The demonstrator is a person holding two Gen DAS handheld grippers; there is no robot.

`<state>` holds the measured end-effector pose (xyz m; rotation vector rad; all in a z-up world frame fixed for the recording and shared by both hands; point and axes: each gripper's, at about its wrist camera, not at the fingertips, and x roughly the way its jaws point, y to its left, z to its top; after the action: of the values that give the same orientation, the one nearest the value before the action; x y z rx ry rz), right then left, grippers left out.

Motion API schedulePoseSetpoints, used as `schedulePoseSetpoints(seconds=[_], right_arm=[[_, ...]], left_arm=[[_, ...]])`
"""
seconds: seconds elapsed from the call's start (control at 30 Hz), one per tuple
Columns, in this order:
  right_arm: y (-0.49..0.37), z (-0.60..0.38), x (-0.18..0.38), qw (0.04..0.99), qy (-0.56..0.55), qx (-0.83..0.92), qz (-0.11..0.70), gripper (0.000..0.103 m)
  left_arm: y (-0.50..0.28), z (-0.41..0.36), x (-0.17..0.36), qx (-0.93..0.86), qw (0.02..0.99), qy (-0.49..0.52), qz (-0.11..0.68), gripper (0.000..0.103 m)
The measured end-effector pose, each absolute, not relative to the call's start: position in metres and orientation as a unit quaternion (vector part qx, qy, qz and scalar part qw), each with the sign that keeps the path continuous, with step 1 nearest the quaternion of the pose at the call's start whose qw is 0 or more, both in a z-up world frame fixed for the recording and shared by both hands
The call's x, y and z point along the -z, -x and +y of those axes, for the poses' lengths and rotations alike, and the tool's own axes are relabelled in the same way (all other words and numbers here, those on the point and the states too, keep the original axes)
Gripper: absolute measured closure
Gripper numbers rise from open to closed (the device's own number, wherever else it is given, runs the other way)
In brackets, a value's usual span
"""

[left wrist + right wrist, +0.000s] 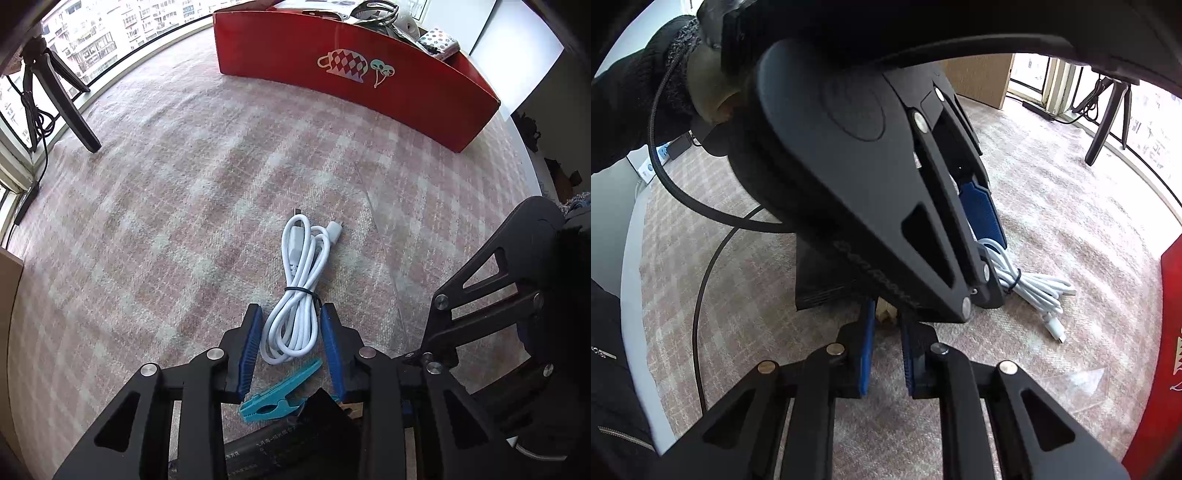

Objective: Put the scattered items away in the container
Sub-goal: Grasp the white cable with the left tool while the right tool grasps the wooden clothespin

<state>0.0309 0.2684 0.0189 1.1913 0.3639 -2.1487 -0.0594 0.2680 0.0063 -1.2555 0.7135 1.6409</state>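
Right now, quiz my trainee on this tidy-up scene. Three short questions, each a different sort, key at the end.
1. True or false: the left gripper has its blue fingers set on either side of the bundled white cable, not yet closed on it.
2. Multiple choice: what lies on the carpet just below the cable, between the left gripper's fingers? A) a teal clip B) a spoon C) a battery
3. Fill in: the container, the red box, already holds items and stands at the ____ side of the carpet from the left gripper.

Key: 1 true; 2 A, the teal clip; 3 far.
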Motion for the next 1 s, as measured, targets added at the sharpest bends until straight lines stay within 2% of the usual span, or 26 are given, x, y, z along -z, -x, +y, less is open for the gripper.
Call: schedulePoseSetpoints(seconds=[0.4, 0.5, 0.83, 1.0], right_arm=[[-0.045, 0.303, -0.036, 0.289, -0.458, 0.836, 0.087, 0.091], [-0.049, 0.312, -0.044, 0.276, -0.451, 0.846, 0.073, 0.091], [-0.068, 0.335, -0.075, 0.236, -0.426, 0.872, 0.045, 0.091], [-0.076, 0.346, -0.089, 0.215, -0.41, 0.886, 0.034, 0.091]], left_arm=[[0.054, 0.23, -0.023, -0.684, 0.454, 0.502, 0.272, 0.078], [0.047, 0.216, -0.035, -0.695, 0.448, 0.494, 0.268, 0.082], [0.033, 0.171, -0.087, -0.725, 0.439, 0.473, 0.241, 0.083], [0.037, 0.173, -0.099, -0.738, 0.436, 0.459, 0.234, 0.083]])
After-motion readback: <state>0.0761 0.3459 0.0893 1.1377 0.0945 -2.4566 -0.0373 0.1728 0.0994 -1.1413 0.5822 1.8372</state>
